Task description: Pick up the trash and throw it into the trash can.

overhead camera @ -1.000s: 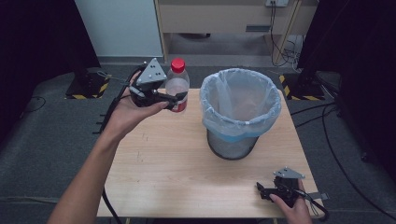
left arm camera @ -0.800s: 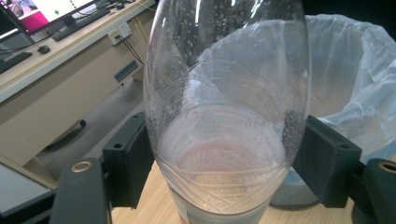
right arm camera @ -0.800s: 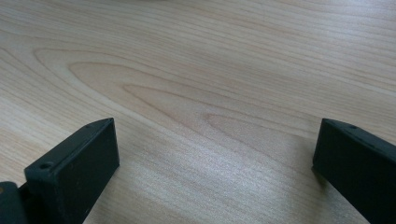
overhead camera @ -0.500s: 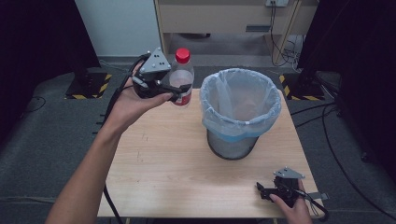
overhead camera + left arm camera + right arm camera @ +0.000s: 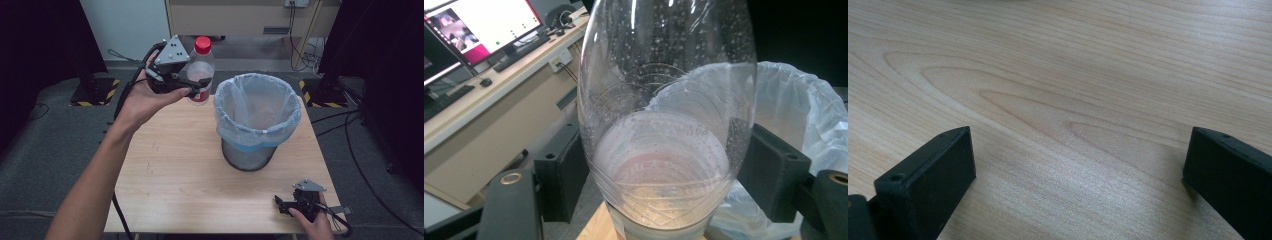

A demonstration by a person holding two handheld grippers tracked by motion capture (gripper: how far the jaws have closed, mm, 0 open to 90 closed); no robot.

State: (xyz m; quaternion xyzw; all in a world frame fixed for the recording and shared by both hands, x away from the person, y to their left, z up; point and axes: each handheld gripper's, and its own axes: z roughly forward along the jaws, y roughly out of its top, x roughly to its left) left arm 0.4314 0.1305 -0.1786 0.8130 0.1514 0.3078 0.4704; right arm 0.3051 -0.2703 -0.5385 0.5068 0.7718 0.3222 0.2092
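Bottle (image 5: 201,70) stands upright, clamped in the left hand-held gripper (image 5: 192,86), beside the bin (image 5: 257,120).

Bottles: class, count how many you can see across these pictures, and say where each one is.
1. A clear bottle with a red cap, clamped in the left gripper above the table's far left edge, beside the bin. The bin's inside is partly hidden, so another could lie there.
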